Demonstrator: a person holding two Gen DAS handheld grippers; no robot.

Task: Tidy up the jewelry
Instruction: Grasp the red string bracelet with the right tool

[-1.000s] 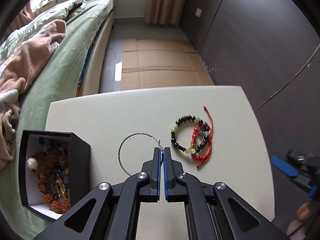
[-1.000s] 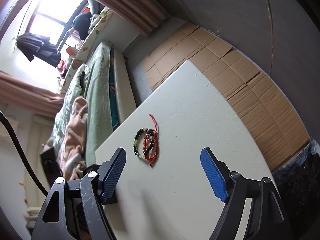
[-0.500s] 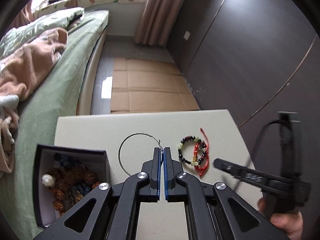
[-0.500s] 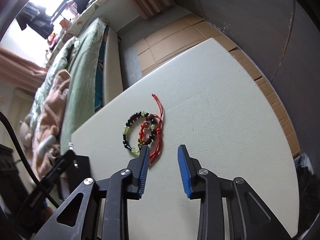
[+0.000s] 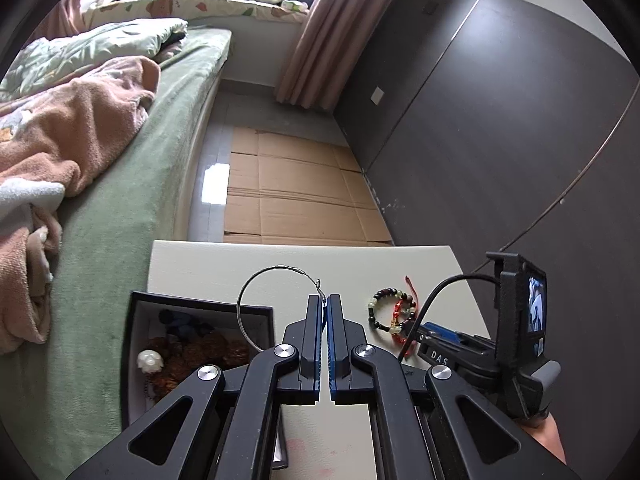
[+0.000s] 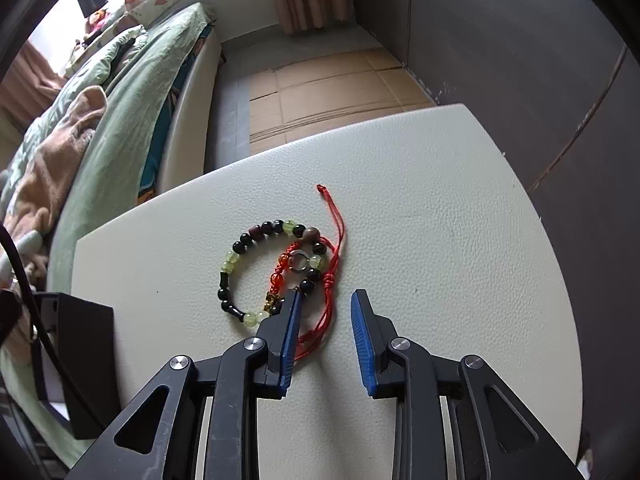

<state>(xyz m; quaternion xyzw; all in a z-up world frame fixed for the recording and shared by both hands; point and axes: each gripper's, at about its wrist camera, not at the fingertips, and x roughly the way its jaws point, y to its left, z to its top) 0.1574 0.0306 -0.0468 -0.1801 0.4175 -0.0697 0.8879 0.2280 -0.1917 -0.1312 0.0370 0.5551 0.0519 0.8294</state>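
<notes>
My left gripper (image 5: pixel 324 300) is shut on a thin silver hoop (image 5: pixel 256 284) and holds it in the air, partly over the open black jewelry box (image 5: pixel 132 340), which holds brown beads and a white bead. A black-and-green bead bracelet (image 6: pixel 244 276) and a red cord bracelet (image 6: pixel 326 280) lie together on the cream table (image 6: pixel 440 220). My right gripper (image 6: pixel 324 298) is open, low over the table, with the red cord's near end between its fingers. The bracelets (image 5: pixel 390 312) and the right gripper also show in the left wrist view.
The black box shows at the left edge of the right wrist view (image 6: pixel 80 344). A bed with green cover (image 5: pixel 120 200) lies left of the table. Flattened cardboard (image 5: pixel 292 200) covers the floor beyond. A dark wall (image 5: pixel 500 140) stands to the right.
My left gripper has lifted and moved left with the hoop, now over the box. My right gripper has come down and forward to the red cord bracelet, jaws narrower than at first.
</notes>
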